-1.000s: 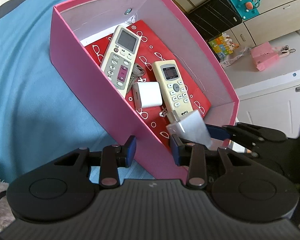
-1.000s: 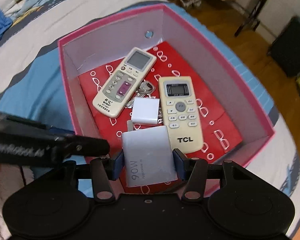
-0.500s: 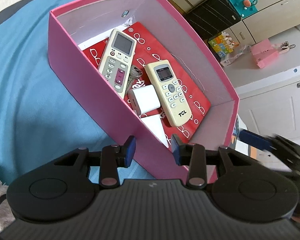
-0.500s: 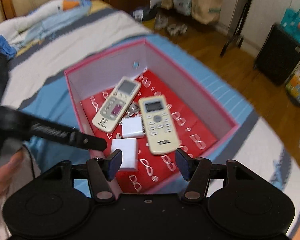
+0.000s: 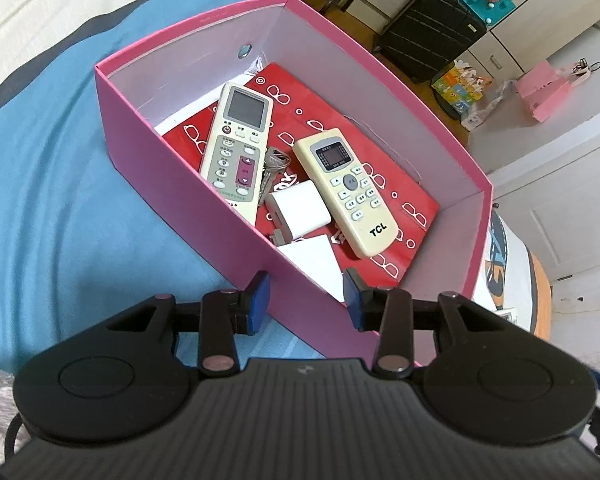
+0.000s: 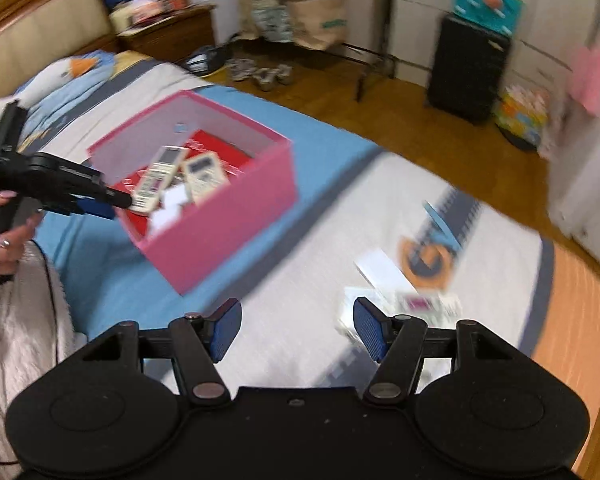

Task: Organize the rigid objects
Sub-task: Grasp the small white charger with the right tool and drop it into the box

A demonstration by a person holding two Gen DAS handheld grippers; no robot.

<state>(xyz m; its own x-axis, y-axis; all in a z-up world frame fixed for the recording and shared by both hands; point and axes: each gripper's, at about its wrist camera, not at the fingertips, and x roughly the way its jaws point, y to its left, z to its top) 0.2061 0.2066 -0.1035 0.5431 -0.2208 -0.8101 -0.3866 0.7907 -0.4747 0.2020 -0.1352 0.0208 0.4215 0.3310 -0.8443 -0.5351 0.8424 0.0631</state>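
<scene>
Pink box [image 5: 172, 160] on a blue-and-white bed [image 5: 52, 168], already holding several rigid items on a red patterned lining: a long remote [image 5: 238, 144], a TCL remote [image 5: 350, 192], a bunch of keys [image 5: 274, 162], a small white charger [image 5: 300, 210] and a larger white charger [image 5: 314, 266] nearest the camera, against the near wall. Left gripper [image 5: 306, 300] hovers over the box's near wall, its blue pads apart by a modest gap and holding nothing.

In the blurred right wrist view, right gripper [image 6: 298, 330] is aimed away from the box, over the white part of the bed, its jaws just widened and empty. Beyond it lie what look like a white card or packet [image 6: 382, 270] and a small flat item with a pink patch [image 6: 418, 304], too smeared to identify.

Judging by this, most sorting is done; at least these two loose pieces remain outside the box.
</scene>
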